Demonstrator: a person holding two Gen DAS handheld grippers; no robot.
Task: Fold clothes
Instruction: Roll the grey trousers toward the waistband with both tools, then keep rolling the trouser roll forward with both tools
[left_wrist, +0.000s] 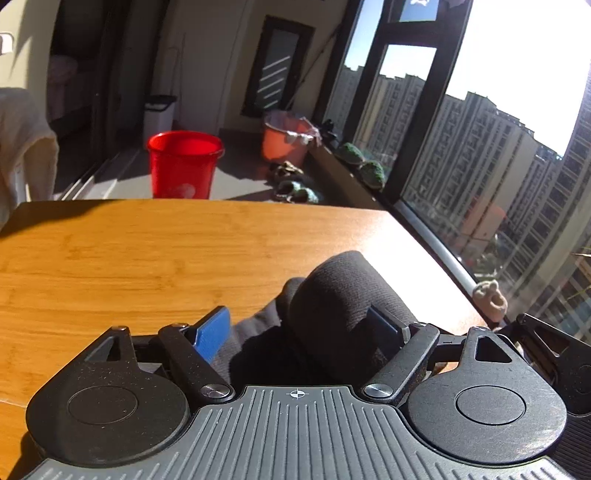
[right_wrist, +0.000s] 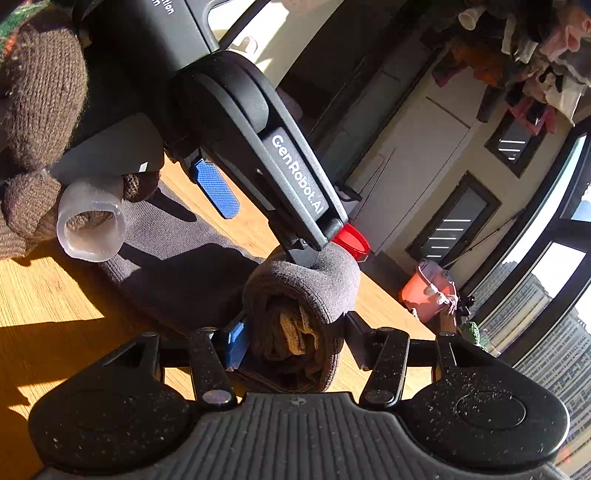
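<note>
A dark grey garment (right_wrist: 173, 273) lies on the wooden table (left_wrist: 110, 258), its near end rolled into a thick roll (right_wrist: 306, 291). In the right wrist view my right gripper (right_wrist: 295, 336) is shut on that roll, a blue pad (right_wrist: 236, 343) pressing its left side. My left gripper (right_wrist: 262, 221) comes in from above, open: one fingertip (right_wrist: 306, 254) rests on top of the roll, while the other blue pad (right_wrist: 218, 188) hangs clear of it. In the left wrist view the roll (left_wrist: 343, 295) sits between the spread fingers of the left gripper (left_wrist: 299, 325).
A hand in a brown knit glove (right_wrist: 40, 92) holds the left gripper's handle. Beyond the table's far edge stand a red bucket (left_wrist: 183, 164), an orange basin (left_wrist: 284, 142) and shoes (left_wrist: 295, 184). A large window (left_wrist: 498, 166) runs along the right side.
</note>
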